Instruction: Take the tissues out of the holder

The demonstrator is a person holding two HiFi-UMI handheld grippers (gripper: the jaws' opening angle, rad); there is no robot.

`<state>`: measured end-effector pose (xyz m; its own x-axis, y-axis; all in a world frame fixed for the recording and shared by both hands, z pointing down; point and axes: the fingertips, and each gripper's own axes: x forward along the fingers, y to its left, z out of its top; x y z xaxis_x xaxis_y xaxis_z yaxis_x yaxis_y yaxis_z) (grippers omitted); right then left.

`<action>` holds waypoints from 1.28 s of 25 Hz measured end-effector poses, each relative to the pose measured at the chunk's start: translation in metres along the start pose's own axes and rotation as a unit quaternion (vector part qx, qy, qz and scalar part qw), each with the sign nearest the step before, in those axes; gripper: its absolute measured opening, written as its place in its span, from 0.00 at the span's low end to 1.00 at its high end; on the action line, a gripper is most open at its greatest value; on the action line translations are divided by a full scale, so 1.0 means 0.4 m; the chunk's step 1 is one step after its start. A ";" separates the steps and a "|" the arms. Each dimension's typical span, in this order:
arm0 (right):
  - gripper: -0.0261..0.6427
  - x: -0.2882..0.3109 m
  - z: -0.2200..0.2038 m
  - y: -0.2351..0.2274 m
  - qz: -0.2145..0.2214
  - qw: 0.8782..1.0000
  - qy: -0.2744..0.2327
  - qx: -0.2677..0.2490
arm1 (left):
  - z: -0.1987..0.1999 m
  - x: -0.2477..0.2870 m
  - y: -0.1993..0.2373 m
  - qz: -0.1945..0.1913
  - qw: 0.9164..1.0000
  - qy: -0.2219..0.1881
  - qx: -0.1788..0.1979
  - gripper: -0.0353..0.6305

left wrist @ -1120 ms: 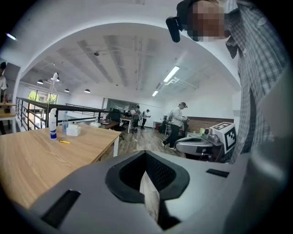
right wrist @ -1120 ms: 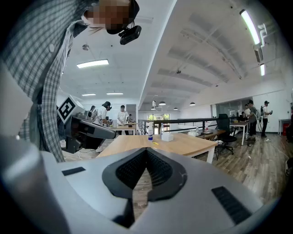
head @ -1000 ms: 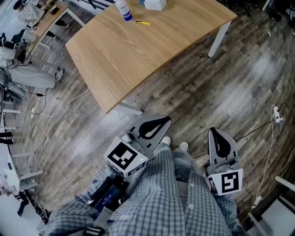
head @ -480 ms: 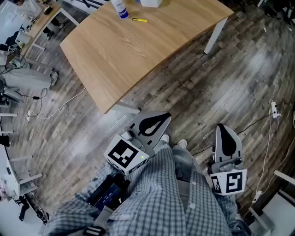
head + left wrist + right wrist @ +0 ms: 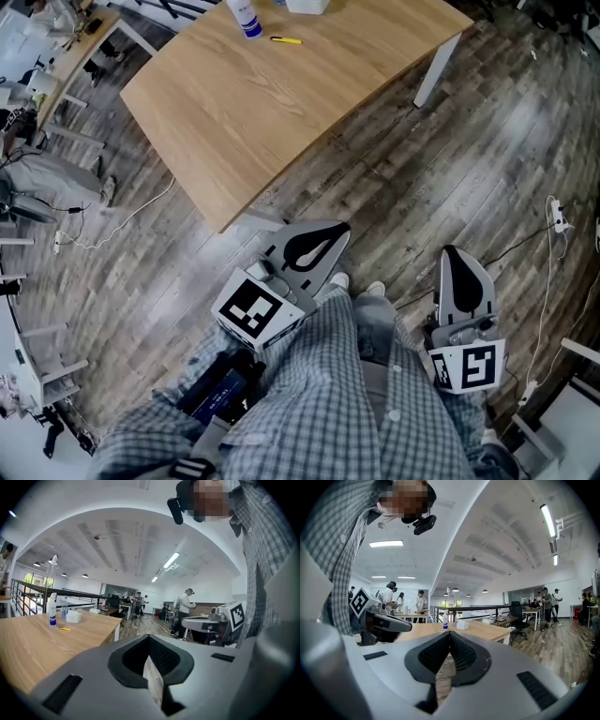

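We hold both tools low, close to our legs in the grey-and-white checked cloth, above the dark wooden plank floor and well apart from the light wooden worktop. The left claw has its two black ribbed pads pressed together at the tips, with nothing between them, and it points toward the near corner of the worktop. The right claw is pressed together in the same way and is also empty; it hangs beside our right leg. The white tissue holder stands at the far edge of the worktop, where the top border of the head view cuts it. Near it stands a white bottle with a blue label, and a thin yellow pen lies on the wood on the near side of these two. The tips of two white shoes show on the floor between the two tools.
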<state>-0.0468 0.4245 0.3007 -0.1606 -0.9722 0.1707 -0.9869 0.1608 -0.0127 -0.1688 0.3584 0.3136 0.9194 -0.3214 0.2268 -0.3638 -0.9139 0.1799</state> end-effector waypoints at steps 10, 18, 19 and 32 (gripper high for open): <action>0.06 0.001 -0.017 0.063 -0.019 1.000 0.007 -0.004 | -0.021 -0.059 0.025 -0.013 1.000 -0.005 0.006 0.06; 0.06 0.005 -0.036 0.078 -0.008 1.000 0.015 0.004 | -0.030 -0.070 0.021 -0.014 1.000 -0.006 0.000 0.06; 0.06 0.007 -0.040 0.077 -0.008 1.000 0.017 0.004 | -0.029 -0.070 0.021 -0.015 1.000 -0.005 0.001 0.06; 0.06 0.075 -0.023 0.008 0.016 1.000 0.001 0.009 | -0.011 -0.014 0.065 0.011 1.000 -0.002 -0.002 0.06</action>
<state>-0.0546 0.3976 0.3147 -0.1929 -0.9661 0.1717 -0.9812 0.1895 -0.0362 -0.1839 0.3375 0.3211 0.9117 -0.3423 0.2272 -0.3845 -0.9056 0.1787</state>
